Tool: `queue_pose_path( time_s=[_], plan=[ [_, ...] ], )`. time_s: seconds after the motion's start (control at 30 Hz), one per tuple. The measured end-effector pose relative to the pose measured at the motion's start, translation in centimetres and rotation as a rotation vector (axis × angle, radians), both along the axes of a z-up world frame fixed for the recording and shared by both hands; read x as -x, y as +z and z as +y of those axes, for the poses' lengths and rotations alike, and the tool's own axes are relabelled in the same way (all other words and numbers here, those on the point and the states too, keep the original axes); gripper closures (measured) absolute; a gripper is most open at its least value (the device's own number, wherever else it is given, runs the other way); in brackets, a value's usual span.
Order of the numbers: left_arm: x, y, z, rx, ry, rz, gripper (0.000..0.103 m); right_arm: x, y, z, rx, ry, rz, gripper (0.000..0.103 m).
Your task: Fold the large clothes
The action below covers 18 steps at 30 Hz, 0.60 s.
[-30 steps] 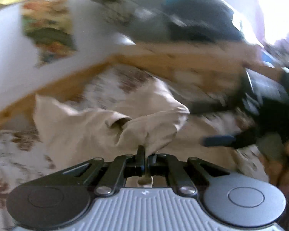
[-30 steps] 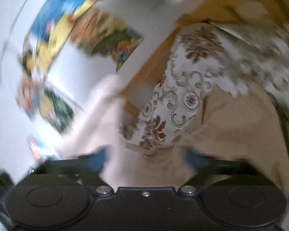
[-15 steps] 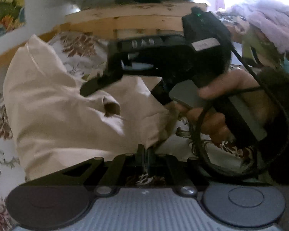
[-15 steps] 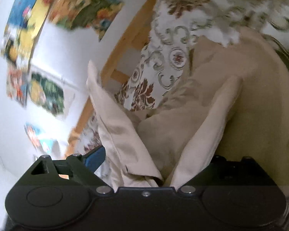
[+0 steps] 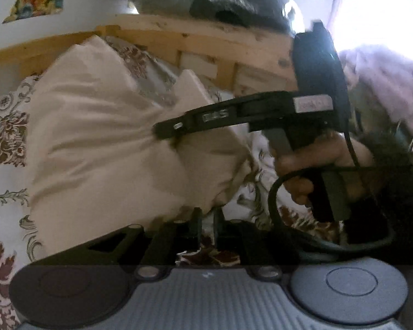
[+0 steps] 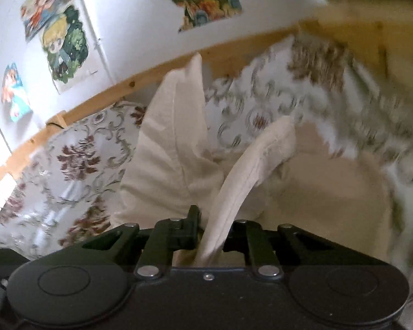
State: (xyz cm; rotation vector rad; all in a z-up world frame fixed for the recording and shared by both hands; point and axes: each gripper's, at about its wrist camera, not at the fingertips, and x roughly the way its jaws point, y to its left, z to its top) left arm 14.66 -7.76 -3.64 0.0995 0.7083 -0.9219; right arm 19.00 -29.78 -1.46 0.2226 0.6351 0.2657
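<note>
A large beige garment [image 5: 102, 148] is held up over a bed with a floral sheet [image 5: 5, 132]. My left gripper [image 5: 205, 214] is shut on a lower edge of the garment. My right gripper [image 6: 210, 220] is shut on a folded strip of the same garment [image 6: 176, 148]; in the left wrist view the right gripper [image 5: 168, 132] shows from the side, pinching the cloth at mid-height, with the person's hand [image 5: 311, 170] on its handle. Part of the garment [image 6: 330, 192] lies on the sheet.
A wooden bed frame [image 5: 206, 44] runs along the white wall with posters [image 6: 63, 44]. Dark clothes [image 5: 228, 2] are piled on top of the frame. A pile of lilac fabric [image 5: 385, 82] sits at the right. A cable [image 5: 286, 220] loops below the right gripper.
The right gripper has closed on the garment's folded strip and moved in front of the left gripper. The garment is lifted and pulled between both grippers. Both views have swung.
</note>
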Motion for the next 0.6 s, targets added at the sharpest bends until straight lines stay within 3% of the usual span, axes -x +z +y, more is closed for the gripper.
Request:
queue_pose_path(
  time_s=[0.1,0.17,0.23,0.33,0.4,0.5,0.6],
  plan=[
    [0.5,1.1,1.7,0.065,0.035,-0.002,0.092,1.2,1.6,-1.0,0.109,-0.079,-0.085,0.091],
    [0.5,1.6,2.7,0.110,0.083,0.003,0.080,1.8,1.8,-1.7,0.213,-0.124,-0.110,0.091],
    [-0.1,2.0,3.6,0.147,0.155,0.012,0.066,1.3,0.7,-3.2,0.247,-0.178,-0.051,0.091],
    [-1.9,2.4,4.8,0.218,0.241,0.039,0.062,0.5,-1.1,-3.8,0.295,-0.201,0.029,0.091],
    [-3.4,2.5,5.4,0.259,0.310,0.074,0.056,0.0,-2.1,-2.9,0.378,-0.189,0.047,0.091],
    [-5.9,1.9,4.6,0.212,0.386,0.136,0.055,-1.2,-4.1,-1.9,0.471,-0.163,0.106,0.090],
    [-7.5,0.3,3.1,0.137,0.393,0.213,0.055,-1.1,-4.8,-1.5,0.489,-0.163,0.104,0.086]
  ],
)
